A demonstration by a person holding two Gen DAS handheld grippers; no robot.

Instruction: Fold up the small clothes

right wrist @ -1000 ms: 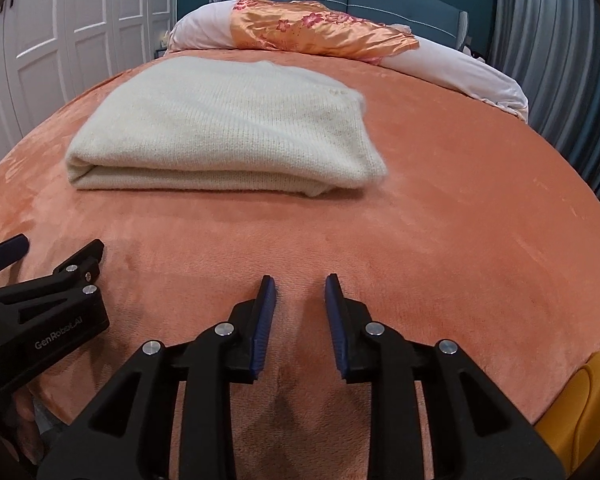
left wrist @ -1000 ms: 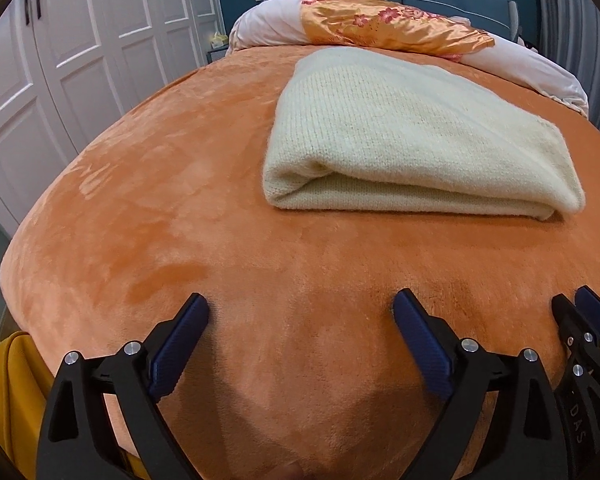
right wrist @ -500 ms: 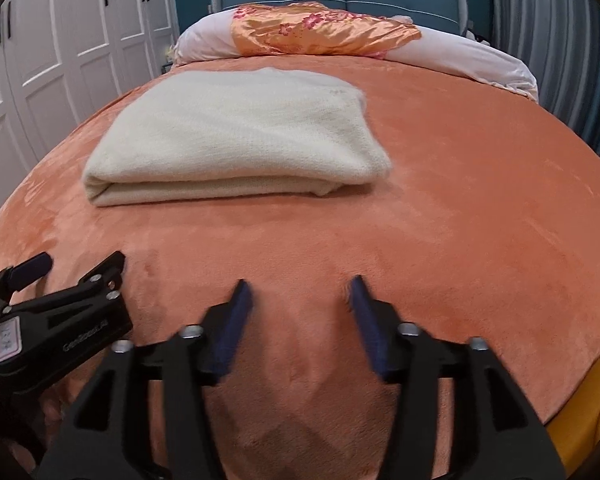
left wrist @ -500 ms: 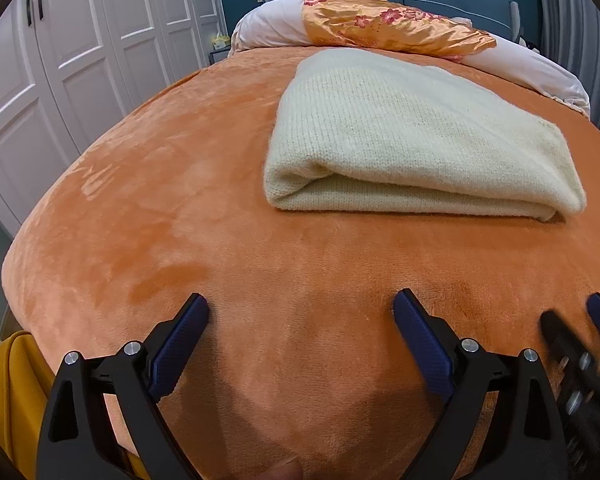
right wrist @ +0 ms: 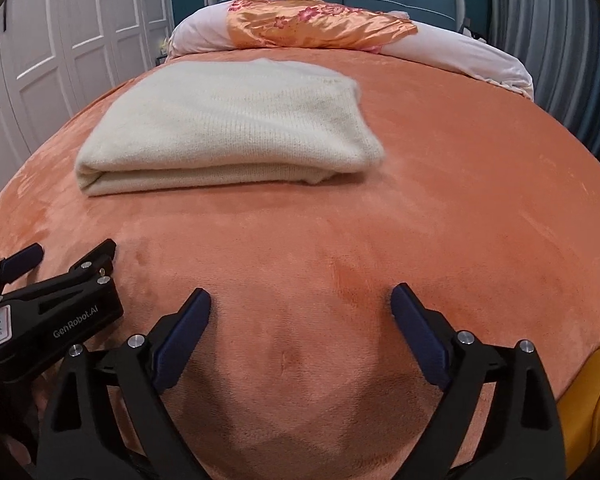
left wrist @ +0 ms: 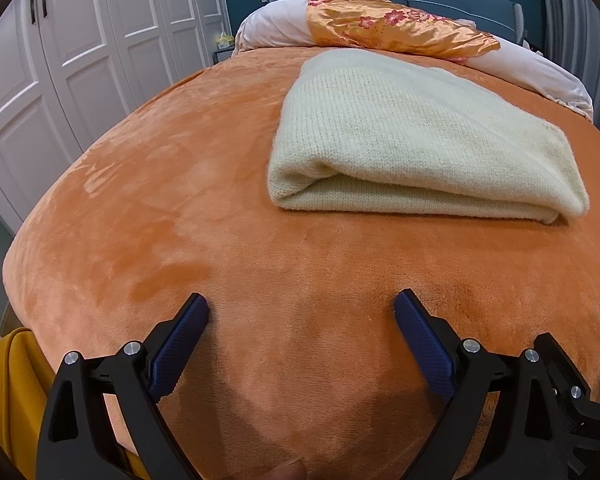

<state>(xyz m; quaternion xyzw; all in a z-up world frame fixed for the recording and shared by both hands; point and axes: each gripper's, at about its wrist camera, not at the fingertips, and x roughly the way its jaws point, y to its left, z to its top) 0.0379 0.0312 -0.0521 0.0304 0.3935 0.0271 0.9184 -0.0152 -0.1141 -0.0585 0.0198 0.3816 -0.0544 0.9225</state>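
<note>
The cream sweater [left wrist: 420, 140] lies folded on the orange bedspread [left wrist: 180, 208], up the bed from both of my hands, with bare plush between it and my fingertips. I touch it nowhere. Its long axis runs across my view, left to right, and the thick doubled edge faces me. The pillows [right wrist: 480, 56] with the orange floral cloth [right wrist: 320, 26] sit beyond it at the headboard.

My left gripper [left wrist: 300, 340] stands wide open over the bedspread and holds nothing. Between its fingers [left wrist: 180, 344] I see only orange plush. My right gripper [right wrist: 300, 332] is opening at this moment, its jaws already wide, and nothing is between them either. The two tools sit side by side near the foot of the bed, both tilted down toward the bedspread.

From the left camera the sweater sits ahead and to the right, its rounded left corner nearly straight up from my left gripper. From the right camera it sits ahead and to the left, its right end just left of the line my right fingers point along. So each hand faces its own end of the near edge, neither plainly closer. I judge the fold looks largely done; if another is wanted, I would reach forward with both hands and take that near edge at its two corners.
</note>
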